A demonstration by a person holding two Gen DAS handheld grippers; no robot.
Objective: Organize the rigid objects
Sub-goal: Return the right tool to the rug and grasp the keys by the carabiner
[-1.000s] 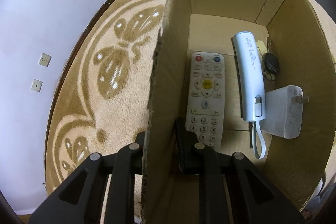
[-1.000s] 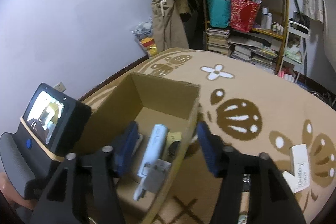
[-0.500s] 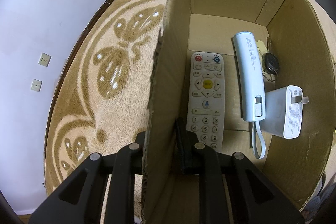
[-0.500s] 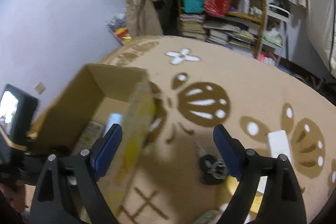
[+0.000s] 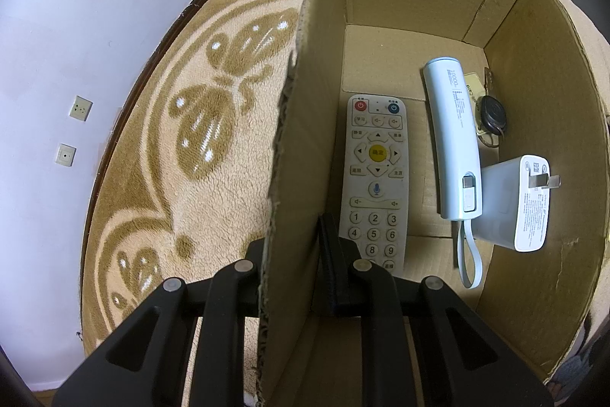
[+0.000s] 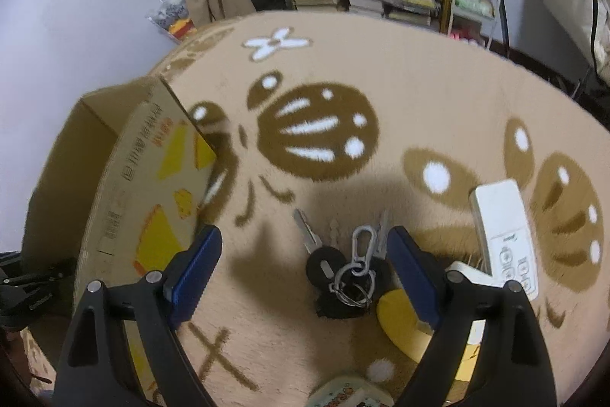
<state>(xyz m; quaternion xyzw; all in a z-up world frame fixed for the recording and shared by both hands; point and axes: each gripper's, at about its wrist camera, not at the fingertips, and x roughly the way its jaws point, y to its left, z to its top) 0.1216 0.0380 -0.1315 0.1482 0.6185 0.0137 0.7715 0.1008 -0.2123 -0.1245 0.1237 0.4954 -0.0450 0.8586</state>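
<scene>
The left gripper (image 5: 295, 254) is pinched onto the near side wall of the open brown cardboard box (image 5: 301, 124), one finger outside over the tan patterned rug (image 5: 198, 155) and one inside. On the box floor, from left to right, lie a white remote control with a yellow centre button (image 5: 375, 178), a pale blue cylindrical power bank with a loop strap (image 5: 453, 140), a black key fob (image 5: 493, 113) and a white plug-in charger block (image 5: 514, 203) that leans near the right wall. In the right wrist view the same box (image 6: 148, 185) stands at the left, and the right gripper (image 6: 305, 277), blue-padded jaws spread wide and gripping nothing, hangs over the rug. Between its fingers, nearer the right one, lies a bunch of black-headed keys on a silver carabiner (image 6: 350, 269). Further right lie a yellow flat thing (image 6: 400, 323) and a second white remote (image 6: 507, 239).
</scene>
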